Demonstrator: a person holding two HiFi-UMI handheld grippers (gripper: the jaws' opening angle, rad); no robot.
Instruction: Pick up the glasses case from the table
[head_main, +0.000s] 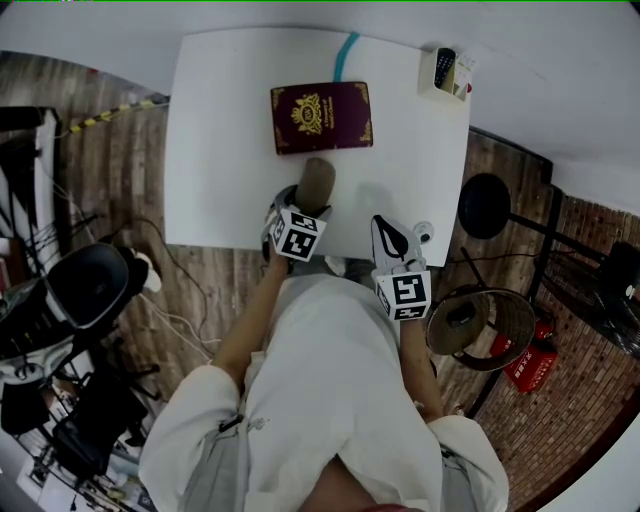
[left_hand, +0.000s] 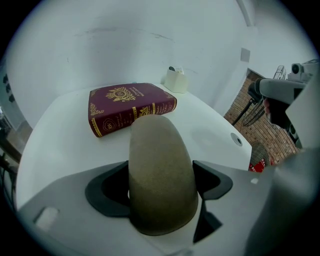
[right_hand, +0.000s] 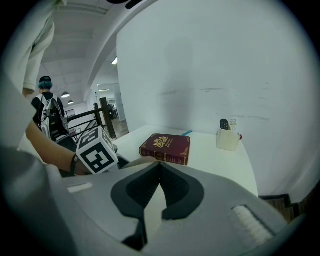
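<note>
Left tool (left_hand: 160, 187) clamped on the olive glasses case (head_main: 317, 181), 1 black pad each side. The case pokes forward over the near edge of the white desk (head_main: 215, 150) (can't tell if it's clear of the surface). Right tool (right_hand: 159, 165) empty, jaws pinched together, at the near edge to the case's right. Maroon book (head_main: 322, 117) lies flat just beyond the case. Remote holder (head_main: 447, 75) at the far right corner.

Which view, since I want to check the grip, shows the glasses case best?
The left gripper view: the glasses case fills the centre, clamped in the tongs of the left gripper. The head view shows it small, from above, poking out over the table. The right gripper view shows at most a sliver past its own tongs.
</note>
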